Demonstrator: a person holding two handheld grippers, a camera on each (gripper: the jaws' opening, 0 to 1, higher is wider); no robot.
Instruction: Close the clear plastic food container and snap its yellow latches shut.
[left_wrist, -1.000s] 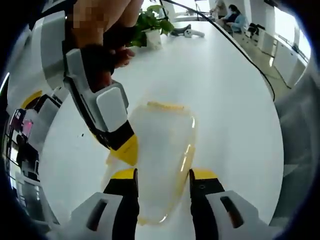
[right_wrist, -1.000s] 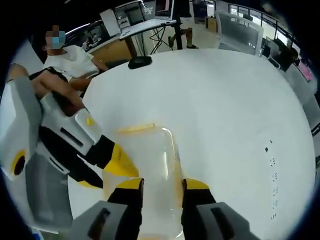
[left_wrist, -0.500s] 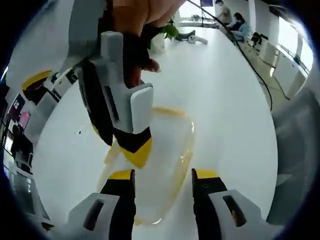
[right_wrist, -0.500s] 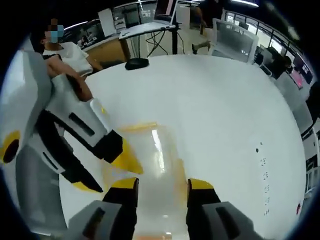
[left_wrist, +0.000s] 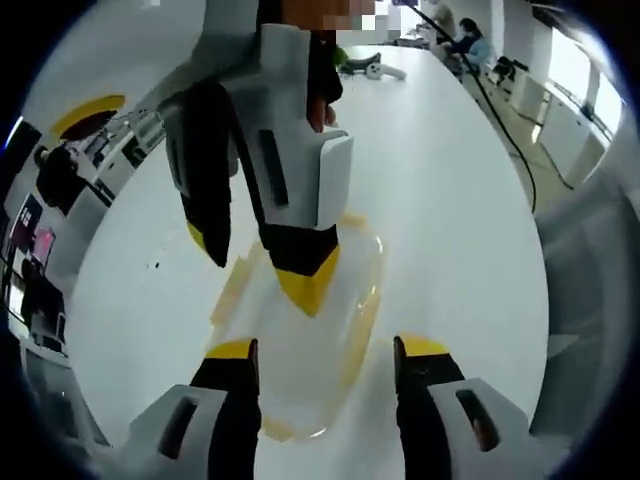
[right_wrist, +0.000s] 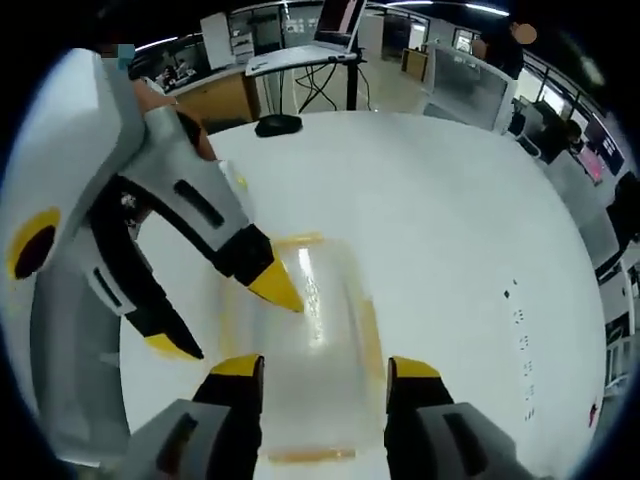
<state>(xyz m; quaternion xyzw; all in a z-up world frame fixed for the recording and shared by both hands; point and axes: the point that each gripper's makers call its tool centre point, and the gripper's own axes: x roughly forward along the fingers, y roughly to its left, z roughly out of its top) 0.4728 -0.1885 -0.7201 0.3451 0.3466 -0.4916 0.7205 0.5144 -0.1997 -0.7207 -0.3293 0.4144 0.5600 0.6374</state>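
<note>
Pressing off-centre with spread jaws, the right gripper (left_wrist: 262, 262) could tip the clear container (left_wrist: 300, 350) on the white bench (left_wrist: 450, 230), low in the frame between the left gripper (left_wrist: 322, 350) jaws, likewise spread, leaving latches unsnapped.

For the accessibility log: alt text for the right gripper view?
A clear plastic food container with yellow latches lies on a white table, between the open right gripper. The left gripper reaches in from the left, one yellow tip over the lid.
</note>
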